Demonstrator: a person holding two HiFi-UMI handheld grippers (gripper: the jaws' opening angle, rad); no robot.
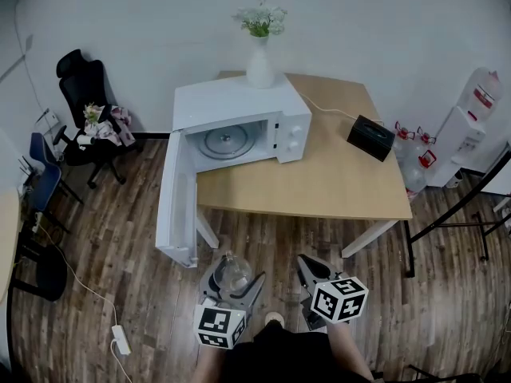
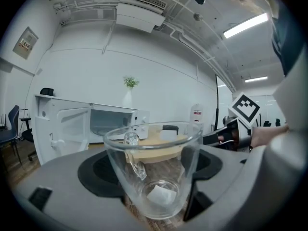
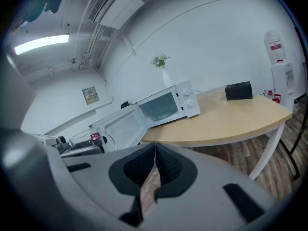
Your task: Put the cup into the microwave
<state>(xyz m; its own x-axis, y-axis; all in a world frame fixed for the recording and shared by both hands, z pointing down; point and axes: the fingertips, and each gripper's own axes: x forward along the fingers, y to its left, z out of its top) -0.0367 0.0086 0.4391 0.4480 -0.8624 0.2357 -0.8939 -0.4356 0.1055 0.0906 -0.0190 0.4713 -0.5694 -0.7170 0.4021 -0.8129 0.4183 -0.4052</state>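
Head view looks down on the carrying step. The left gripper (image 1: 233,286) holds the clear glass cup with a handle (image 1: 230,271) low over the dark wooden floor (image 1: 120,238), close in front of the person. It is well short of the white microwave (image 1: 239,126) on the pale wooden table (image 1: 327,182). Left gripper view has the jaws pressed on either side of the cup's lower wall, with the cup upright, rim up, and empty as far as I can tell. The right gripper (image 1: 315,282) hangs just beside it, its jaws together with nothing between them. The microwave's white door (image 1: 177,202) stands swung wide to the left and the round glass turntable (image 1: 227,142) inside is bare, so I judge loading not yet begun. The next move calls for bringing the cup forward and up to the cavity, kept level and clear of the door's edge. It then needs setting on the turntable before the jaws let go.
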